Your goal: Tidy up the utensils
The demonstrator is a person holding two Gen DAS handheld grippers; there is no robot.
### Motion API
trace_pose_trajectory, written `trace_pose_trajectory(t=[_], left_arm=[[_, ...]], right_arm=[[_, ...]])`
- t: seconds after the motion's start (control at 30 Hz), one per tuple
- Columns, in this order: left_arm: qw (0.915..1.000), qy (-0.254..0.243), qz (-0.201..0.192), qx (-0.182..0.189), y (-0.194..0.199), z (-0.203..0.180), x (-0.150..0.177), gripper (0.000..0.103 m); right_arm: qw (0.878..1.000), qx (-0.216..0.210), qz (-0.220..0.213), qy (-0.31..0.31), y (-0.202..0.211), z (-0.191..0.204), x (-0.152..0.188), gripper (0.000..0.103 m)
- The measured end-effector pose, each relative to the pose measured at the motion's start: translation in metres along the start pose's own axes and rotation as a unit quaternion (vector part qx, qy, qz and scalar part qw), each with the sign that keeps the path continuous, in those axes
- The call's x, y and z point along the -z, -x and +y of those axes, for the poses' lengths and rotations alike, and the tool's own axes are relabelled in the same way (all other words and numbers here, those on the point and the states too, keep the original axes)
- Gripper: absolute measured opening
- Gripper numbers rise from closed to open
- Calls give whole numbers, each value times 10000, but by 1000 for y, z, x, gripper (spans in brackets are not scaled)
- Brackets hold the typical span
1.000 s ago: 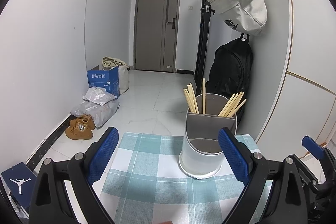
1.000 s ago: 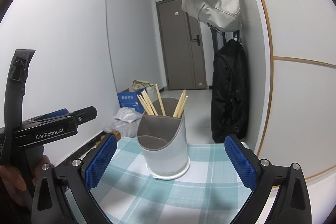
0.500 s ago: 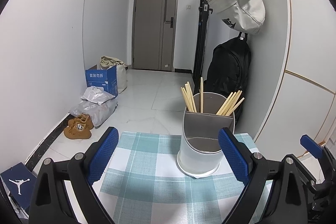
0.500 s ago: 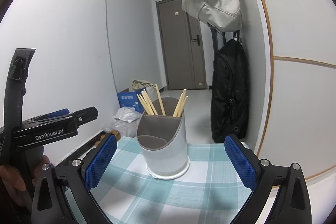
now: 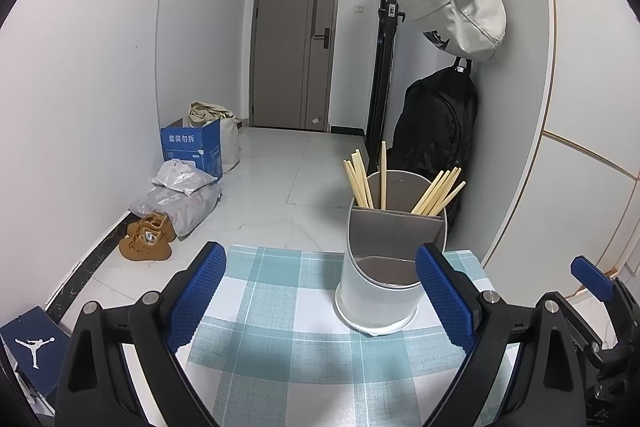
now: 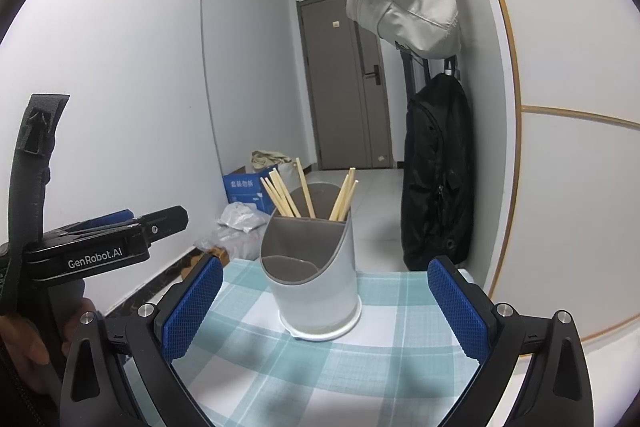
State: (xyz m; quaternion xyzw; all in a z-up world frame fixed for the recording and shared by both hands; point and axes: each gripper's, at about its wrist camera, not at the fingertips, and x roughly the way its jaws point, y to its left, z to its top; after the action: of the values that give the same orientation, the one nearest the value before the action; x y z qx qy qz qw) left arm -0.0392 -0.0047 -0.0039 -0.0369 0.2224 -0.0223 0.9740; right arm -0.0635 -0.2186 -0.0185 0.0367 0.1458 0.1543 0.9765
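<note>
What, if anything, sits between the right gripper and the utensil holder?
Nothing visible. The right gripper is open, facing the utensil holder across bare checked tablecloth. The left gripper, also open, is off to the side. The chopsticks stand in the holder's rear compartment.

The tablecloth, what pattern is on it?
The tablecloth has teal and white checks, clearest in the right wrist view.

Even, soft indoor light, sharp focus, strong fisheye bending and dark corners.
</note>
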Motion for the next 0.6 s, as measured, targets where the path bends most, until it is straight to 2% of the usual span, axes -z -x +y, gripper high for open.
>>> trace_pose_trajectory(t=[0.6], left_arm=[[10000,71,62,-7,-5,1,2,93]], right_arm=[[10000,7,-64,2,3,2,1,103]])
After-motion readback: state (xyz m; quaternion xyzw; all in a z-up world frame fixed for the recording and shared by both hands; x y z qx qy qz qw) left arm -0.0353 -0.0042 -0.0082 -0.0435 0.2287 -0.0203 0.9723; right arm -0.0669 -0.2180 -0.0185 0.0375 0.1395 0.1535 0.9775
